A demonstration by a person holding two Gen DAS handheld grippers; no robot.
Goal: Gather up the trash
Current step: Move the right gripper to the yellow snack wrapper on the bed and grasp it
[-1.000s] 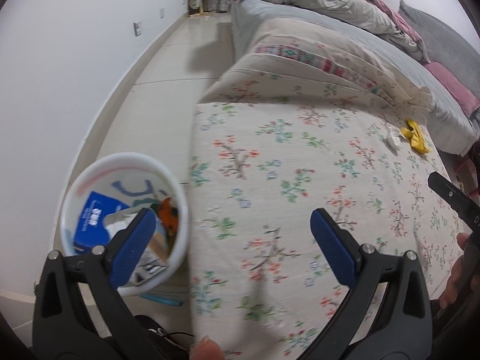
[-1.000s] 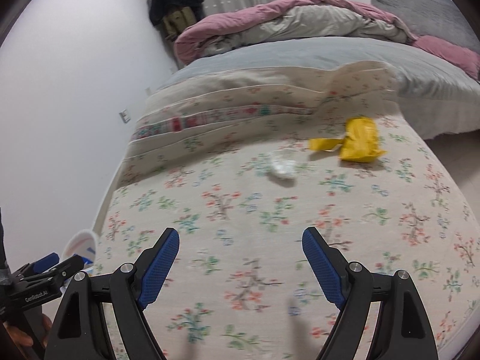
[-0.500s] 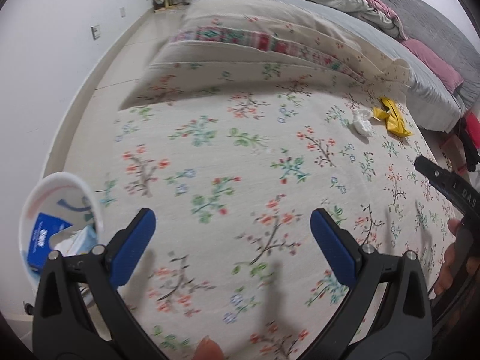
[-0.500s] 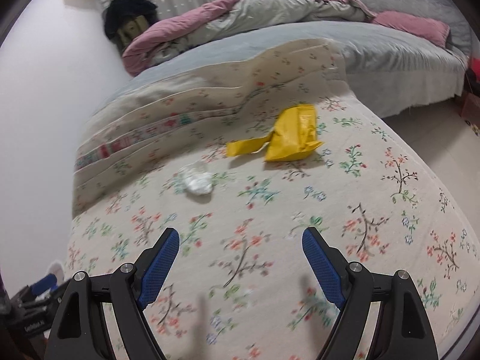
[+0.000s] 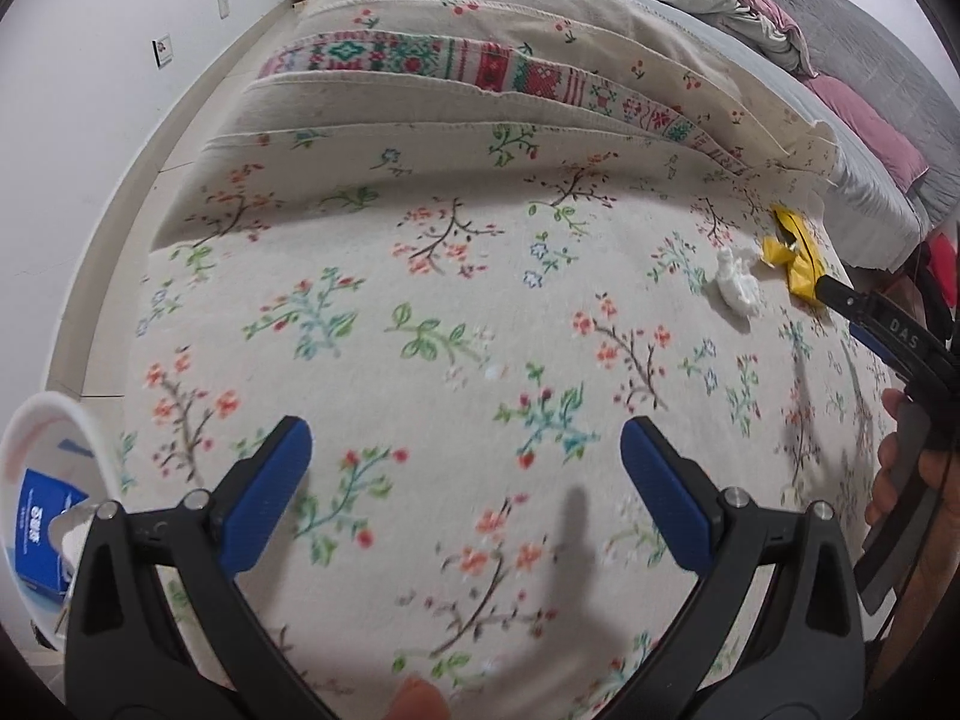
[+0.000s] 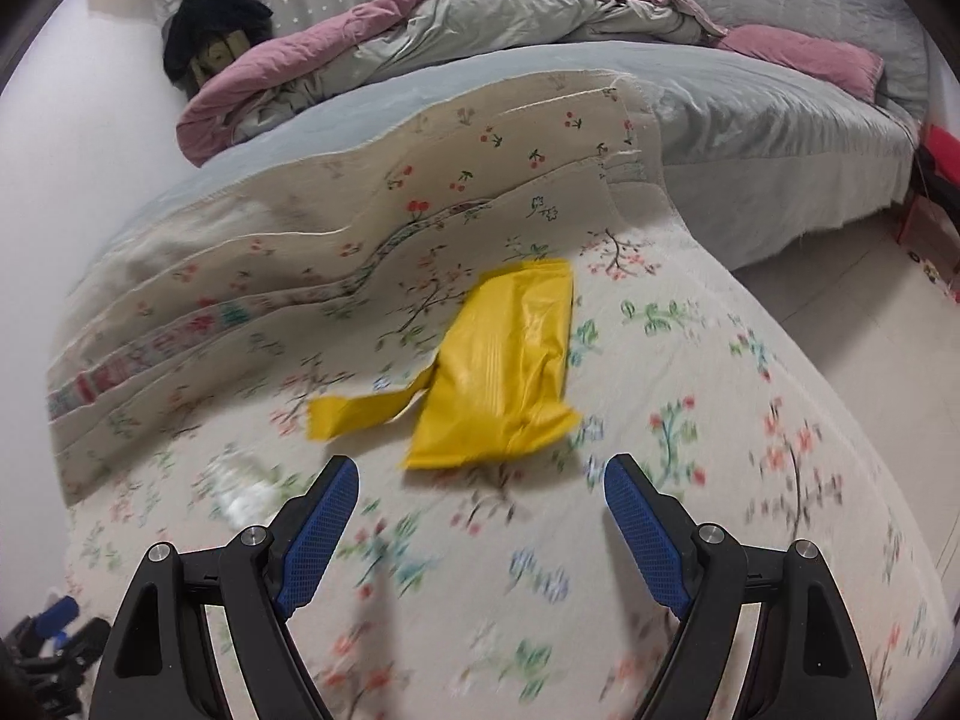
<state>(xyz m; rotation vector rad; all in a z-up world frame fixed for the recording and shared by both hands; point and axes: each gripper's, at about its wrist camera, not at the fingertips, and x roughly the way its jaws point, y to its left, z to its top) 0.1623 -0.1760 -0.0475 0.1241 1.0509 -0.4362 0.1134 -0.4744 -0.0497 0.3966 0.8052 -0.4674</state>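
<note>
The yellow wrapper (image 6: 504, 360) lies flat on the floral blanket (image 6: 690, 480), near its far right corner, just beside a crumpled white tissue (image 5: 737, 282). It looks like thin, light, crinkly film, probably slippery and easily crushed; the raised, creased lower edge or the loose torn strip seems the best place to pinch. The right gripper (image 6: 480, 498) hovers low just short of it, jaws spread wide and empty. The left gripper (image 5: 465, 480) hangs over the blanket's near left part, jaws also spread, beside the white bin (image 5: 54, 414).
</note>
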